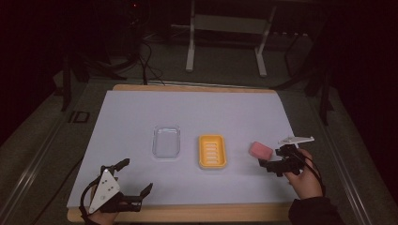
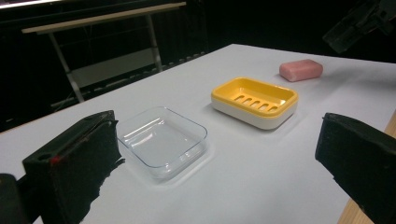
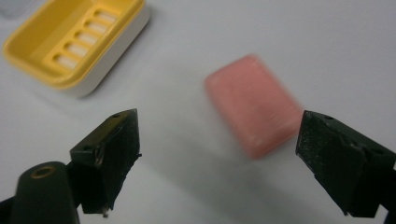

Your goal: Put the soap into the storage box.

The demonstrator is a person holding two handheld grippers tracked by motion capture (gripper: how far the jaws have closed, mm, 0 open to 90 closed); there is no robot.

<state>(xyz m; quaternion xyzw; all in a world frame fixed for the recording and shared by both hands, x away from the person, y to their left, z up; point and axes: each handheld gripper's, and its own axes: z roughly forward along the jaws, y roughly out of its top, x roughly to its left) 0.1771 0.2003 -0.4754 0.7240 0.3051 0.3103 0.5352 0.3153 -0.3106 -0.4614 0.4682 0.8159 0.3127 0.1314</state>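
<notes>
I am at the reach step: my right gripper (image 1: pixel 271 165) comes in low toward the pink soap bar (image 1: pixel 260 150), which lies flat on the white sheet (image 1: pixel 141 112), to the right of the yellow soap dish (image 1: pixel 212 151) and apart from it. In the right gripper view the soap (image 3: pixel 254 105) sits just ahead of my right jaws and off toward the right-hand pad (image 3: pixel 336 154), not yet between them. Those jaws stand wide and hold nothing; no pad touches the bar.

My left gripper (image 1: pixel 136 180) rests near the front edge of the sheet, well to the left of the soap dish and nearer me than the clear plastic tray (image 1: pixel 166 141). Its jaws are spread wide too and are empty; in the left gripper view its two pads frame the clear tray (image 2: pixel 161 140), with the dish (image 2: pixel 254 100) and the soap (image 2: pixel 301 70) farther off.

As I judge it, the next move calls for sliding my right gripper a little forward and sideways so the bar lies squarely between the pads, lined up across its narrow width, then closing firmly but not hard, since soap is likely slick. After that comes a lift and a short carry leftward to the soap dish, which stands empty with its slotted floor showing.
</notes>
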